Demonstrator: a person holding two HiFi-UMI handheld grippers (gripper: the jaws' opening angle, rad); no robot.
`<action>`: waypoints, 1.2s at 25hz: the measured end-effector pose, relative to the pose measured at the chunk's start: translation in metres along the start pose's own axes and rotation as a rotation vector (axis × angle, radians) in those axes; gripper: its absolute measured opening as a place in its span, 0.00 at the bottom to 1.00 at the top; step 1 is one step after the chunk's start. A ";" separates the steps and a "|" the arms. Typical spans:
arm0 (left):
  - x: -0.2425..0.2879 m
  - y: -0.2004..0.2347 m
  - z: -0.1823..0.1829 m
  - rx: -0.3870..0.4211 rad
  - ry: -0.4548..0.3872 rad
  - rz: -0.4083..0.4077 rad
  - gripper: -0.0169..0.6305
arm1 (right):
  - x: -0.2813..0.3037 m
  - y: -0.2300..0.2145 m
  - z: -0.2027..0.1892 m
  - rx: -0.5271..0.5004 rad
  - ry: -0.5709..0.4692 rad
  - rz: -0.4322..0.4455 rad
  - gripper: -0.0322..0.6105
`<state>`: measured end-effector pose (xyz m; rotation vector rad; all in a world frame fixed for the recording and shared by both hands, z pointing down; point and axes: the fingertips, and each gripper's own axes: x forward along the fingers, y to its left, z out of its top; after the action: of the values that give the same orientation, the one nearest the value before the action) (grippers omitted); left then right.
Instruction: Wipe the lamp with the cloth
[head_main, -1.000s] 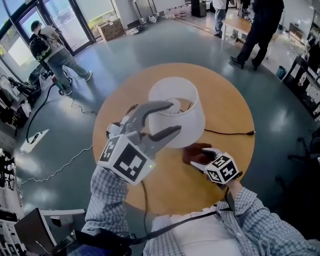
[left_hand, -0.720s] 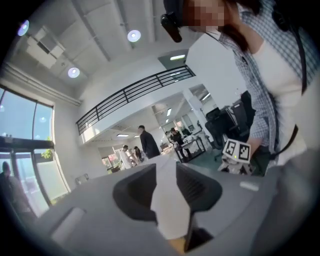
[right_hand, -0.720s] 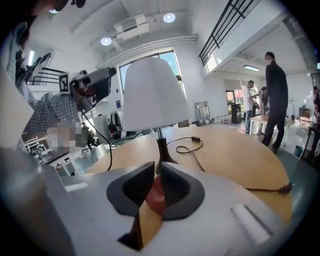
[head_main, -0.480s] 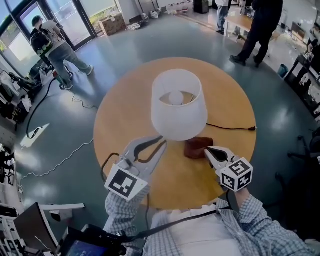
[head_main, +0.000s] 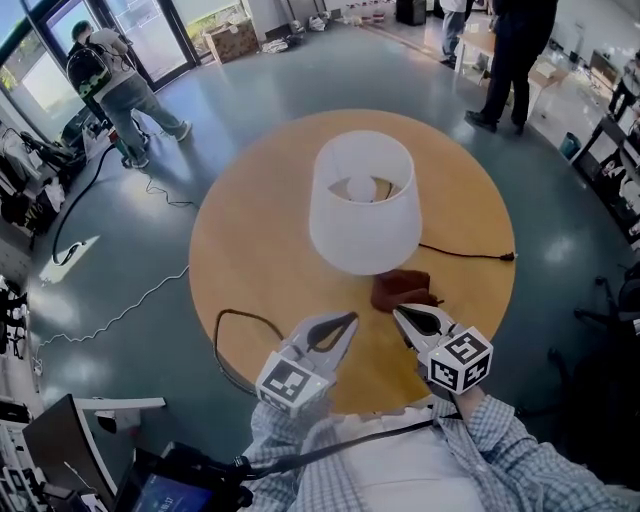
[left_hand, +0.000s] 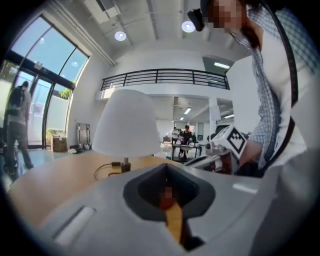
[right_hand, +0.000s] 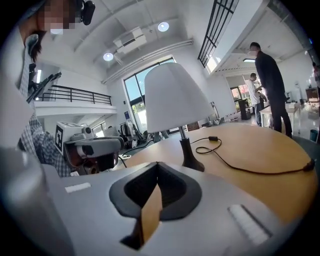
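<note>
A lamp with a white shade (head_main: 363, 200) stands in the middle of the round wooden table (head_main: 240, 230). A brown cloth (head_main: 403, 291) lies on the table just in front of it. My right gripper (head_main: 398, 311) hovers at the cloth's near edge, shut with nothing between its jaws. My left gripper (head_main: 349, 319) is low beside it to the left; its jaws have just been closing and are shut on nothing. In the left gripper view, the shade (left_hand: 126, 123) rises ahead. In the right gripper view, the shade (right_hand: 175, 97) and dark lamp foot (right_hand: 192, 162) are ahead.
A black power cord (head_main: 465, 253) runs from the lamp to the table's right edge, and another cable (head_main: 235, 335) loops over the near left edge. People stand on the floor far left (head_main: 105, 75) and far right (head_main: 515, 50).
My left gripper dropped from beside the shade to low over the table's near edge, rolled, and closed. My right gripper closed and lifted off the cloth, which stays on the table.
</note>
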<state>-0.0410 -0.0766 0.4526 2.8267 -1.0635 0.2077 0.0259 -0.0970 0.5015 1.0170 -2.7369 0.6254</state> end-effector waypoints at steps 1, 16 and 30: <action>0.000 -0.003 -0.008 -0.017 0.009 -0.005 0.03 | 0.001 0.001 0.000 -0.005 0.002 0.004 0.05; 0.004 -0.022 -0.042 -0.135 0.087 -0.046 0.03 | 0.008 0.010 -0.003 -0.037 0.024 0.047 0.05; 0.004 -0.024 -0.046 -0.135 0.101 -0.044 0.03 | 0.003 0.003 -0.015 0.012 0.057 0.044 0.05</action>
<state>-0.0267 -0.0539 0.4974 2.6857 -0.9564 0.2613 0.0214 -0.0905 0.5146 0.9295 -2.7158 0.6671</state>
